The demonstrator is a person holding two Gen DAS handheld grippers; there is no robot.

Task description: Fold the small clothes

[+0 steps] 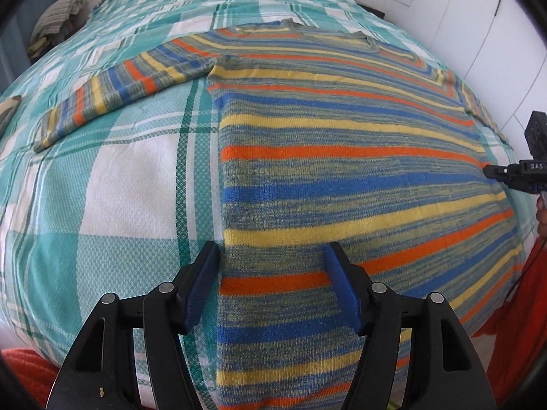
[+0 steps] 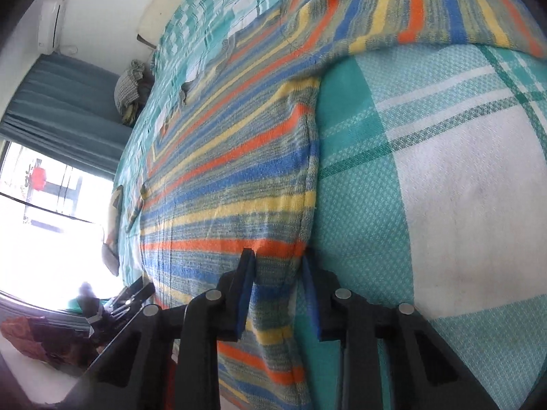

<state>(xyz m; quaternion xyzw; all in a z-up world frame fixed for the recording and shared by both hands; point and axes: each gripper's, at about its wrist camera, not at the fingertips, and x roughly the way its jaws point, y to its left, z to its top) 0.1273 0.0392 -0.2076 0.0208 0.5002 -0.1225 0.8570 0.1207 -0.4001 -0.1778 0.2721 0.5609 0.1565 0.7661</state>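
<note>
Both grippers, left (image 1: 271, 256) spread, right (image 2: 278, 256) closing on the striped sweater's (image 1: 342, 177) side hems near the bed's (image 1: 130, 188) edge; next, lift and fold.

1. The sweater (image 1: 342, 177) is a knit with long sleeves, striped across in blue, orange, yellow and a mottled grey-green.
2. It lies spread flat on the bed (image 1: 130, 184), which wears a teal-and-white plaid cover; the collar points toward the bed's far end and the hem toward its near edge.
3. One sleeve (image 1: 130, 82) stretches out straight from the shoulder, angled slightly back toward the near edge, flat on the cover.
4. The other sleeve (image 2: 427, 13) also lies out sideways on the cover.
5. Both side seams run nearly straight, with slight rippling along one edge.
6. The body looks smooth and unfolded.
</note>
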